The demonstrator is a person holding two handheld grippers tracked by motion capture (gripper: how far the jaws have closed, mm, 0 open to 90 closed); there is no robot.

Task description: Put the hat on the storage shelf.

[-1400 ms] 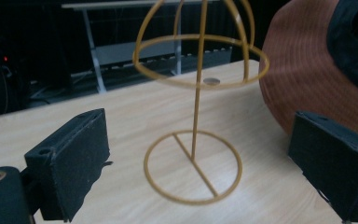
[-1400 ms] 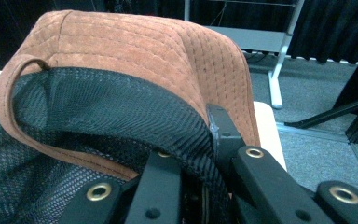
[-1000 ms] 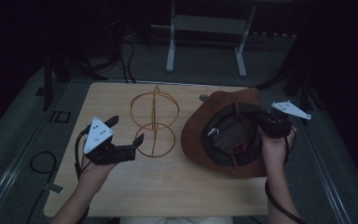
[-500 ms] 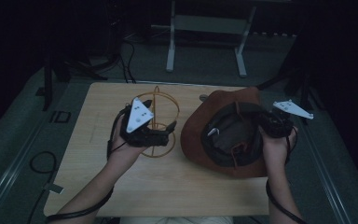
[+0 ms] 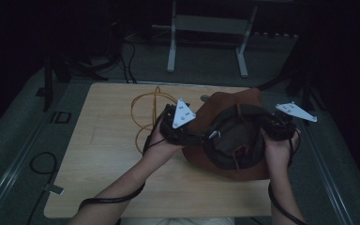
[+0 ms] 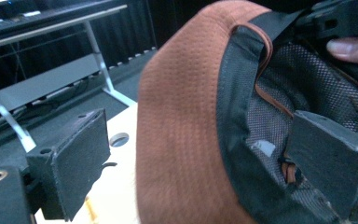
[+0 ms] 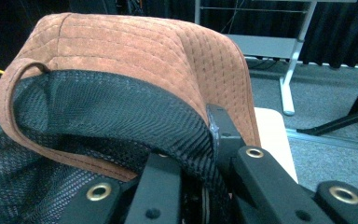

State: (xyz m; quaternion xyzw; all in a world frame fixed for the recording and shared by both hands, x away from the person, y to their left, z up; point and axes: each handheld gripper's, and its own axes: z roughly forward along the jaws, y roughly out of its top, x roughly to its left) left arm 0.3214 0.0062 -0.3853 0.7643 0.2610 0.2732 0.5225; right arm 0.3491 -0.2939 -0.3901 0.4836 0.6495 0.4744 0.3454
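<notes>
Rust-brown suede bucket hat w/ black mesh lining (image 5: 236,136) lies crown-down, right half of pale wood table (image 5: 103,154).
R gripper (image 5: 268,127) clamped on hat's far-side brim.
L gripper (image 5: 205,137) jaws wide, straddling near-side brim, not pinching (mesh inside, suede outside).
Advice: seat deeper, close square on brim edge.
Yellow wire stand (image 5: 150,112) left of hat.
Room dark; grey metal frame (image 5: 206,28) beyond hat.

1 hat (image 5: 236,136), 1 wire rack (image 5: 145,110), 2 tools (1 per hand).
</notes>
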